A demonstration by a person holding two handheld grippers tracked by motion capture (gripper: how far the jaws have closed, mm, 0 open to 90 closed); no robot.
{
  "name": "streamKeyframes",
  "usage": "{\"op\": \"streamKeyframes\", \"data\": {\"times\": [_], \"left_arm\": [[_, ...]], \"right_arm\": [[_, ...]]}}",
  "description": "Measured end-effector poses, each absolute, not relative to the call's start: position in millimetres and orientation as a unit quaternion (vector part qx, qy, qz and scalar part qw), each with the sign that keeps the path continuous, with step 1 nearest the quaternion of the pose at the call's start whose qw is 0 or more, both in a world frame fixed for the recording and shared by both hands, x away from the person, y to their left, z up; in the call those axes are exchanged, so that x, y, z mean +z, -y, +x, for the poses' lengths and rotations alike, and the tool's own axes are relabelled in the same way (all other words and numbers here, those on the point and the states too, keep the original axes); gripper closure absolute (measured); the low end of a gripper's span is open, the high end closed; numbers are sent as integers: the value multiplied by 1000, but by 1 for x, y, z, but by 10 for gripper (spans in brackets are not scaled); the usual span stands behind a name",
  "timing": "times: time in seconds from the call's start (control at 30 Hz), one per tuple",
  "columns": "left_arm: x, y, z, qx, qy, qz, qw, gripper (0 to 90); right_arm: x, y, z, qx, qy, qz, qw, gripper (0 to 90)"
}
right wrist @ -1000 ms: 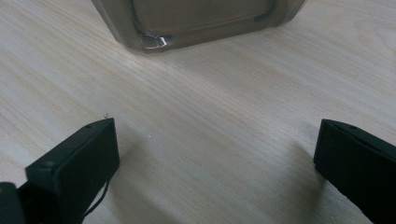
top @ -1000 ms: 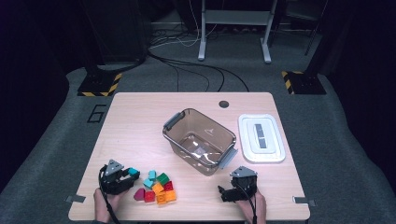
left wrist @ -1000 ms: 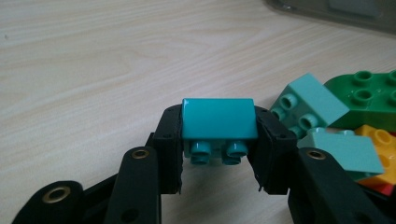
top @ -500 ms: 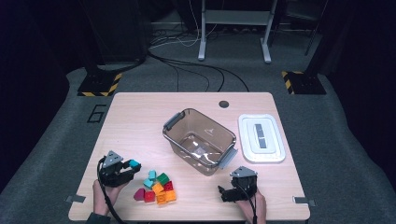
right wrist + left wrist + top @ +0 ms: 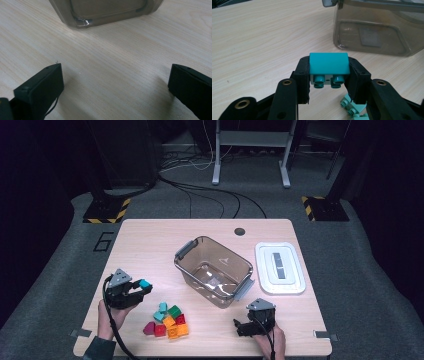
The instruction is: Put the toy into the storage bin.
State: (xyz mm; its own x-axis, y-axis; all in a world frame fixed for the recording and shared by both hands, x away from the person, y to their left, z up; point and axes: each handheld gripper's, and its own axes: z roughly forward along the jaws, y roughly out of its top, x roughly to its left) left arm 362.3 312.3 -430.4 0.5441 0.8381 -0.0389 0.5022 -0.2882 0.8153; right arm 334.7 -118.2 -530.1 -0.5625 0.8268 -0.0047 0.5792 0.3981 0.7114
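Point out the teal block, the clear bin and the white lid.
teal block (image 5: 329, 63): left gripper view, its smooth top face.
clear bin (image 5: 186, 249): high view, its grey handle.
white lid (image 5: 295, 270): high view, its right side.

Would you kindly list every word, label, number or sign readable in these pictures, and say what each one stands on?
"6": a large dark numeral on the grey floor mat left of the light wooden table.
Dark rectangular label on the flat white plastic lid: too small to read.
Pale patch on the clear brownish plastic bin: blurred, no text legible.
Teal toy brick held in the left gripper: no lettering visible.
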Motion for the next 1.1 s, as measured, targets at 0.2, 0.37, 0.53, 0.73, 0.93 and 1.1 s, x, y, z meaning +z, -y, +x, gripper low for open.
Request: {"op": "streamKeyframes", "data": {"times": [0.2,0.37,0.53,0.73,0.93,1.1], "left_arm": [[-420,-309,368,207,-422,780,413,586],[-410,-304,373,211,-412,783,415,586],[-401,-296,382,213,-403,787,415,587],[-387,-288,392,219,-392,789,419,586],[-381,-282,398,218,-385,794,417,586],[-375,-277,404,218,-377,796,420,586]], "right_arm": [[-530,118,335,340,-816,431,182,0],[-530,118,335,340,-816,431,182,0],[-530,118,335,340,-816,431,182,0],[-530,118,335,340,-815,433,182,0],[-530,118,335,340,-815,433,182,0],[-530,118,335,340,-815,431,183,0]]}}
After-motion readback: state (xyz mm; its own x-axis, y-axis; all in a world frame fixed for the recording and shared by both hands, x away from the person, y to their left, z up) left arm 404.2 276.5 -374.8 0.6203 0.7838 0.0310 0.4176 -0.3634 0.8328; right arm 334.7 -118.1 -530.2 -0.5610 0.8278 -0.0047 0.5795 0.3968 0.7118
